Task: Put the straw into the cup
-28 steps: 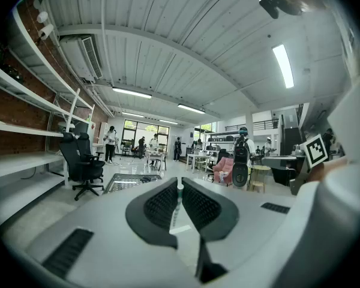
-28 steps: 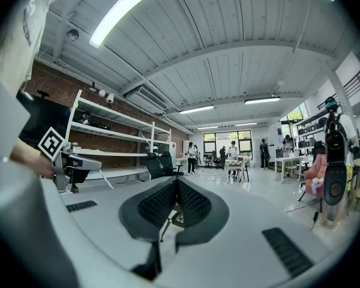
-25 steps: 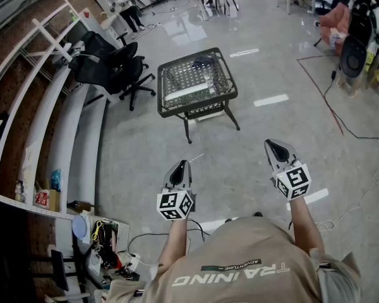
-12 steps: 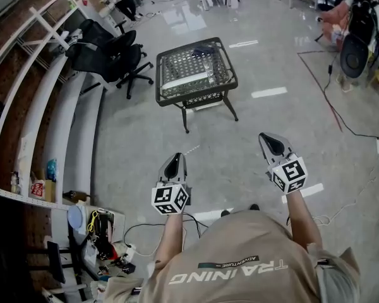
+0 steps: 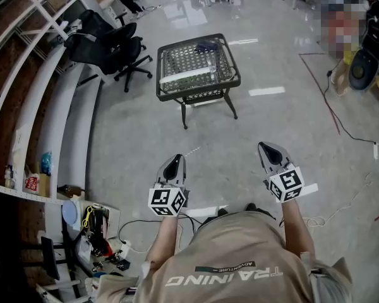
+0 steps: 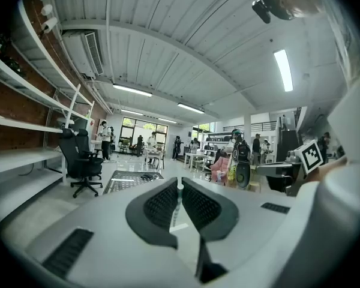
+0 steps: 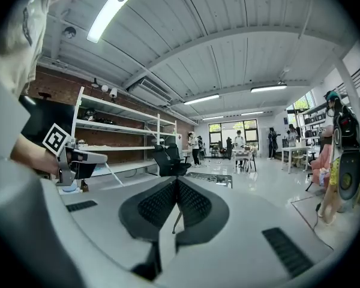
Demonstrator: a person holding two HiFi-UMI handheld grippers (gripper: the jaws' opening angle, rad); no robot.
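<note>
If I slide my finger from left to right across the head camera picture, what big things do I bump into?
white shelves → black office chairs → wire-mesh table → right gripper. The left gripper lies straight below the table in the picture, so it is left out.

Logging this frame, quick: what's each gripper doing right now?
Left gripper: closed on the straw.
Right gripper: closed, nothing between its jaws.
</note>
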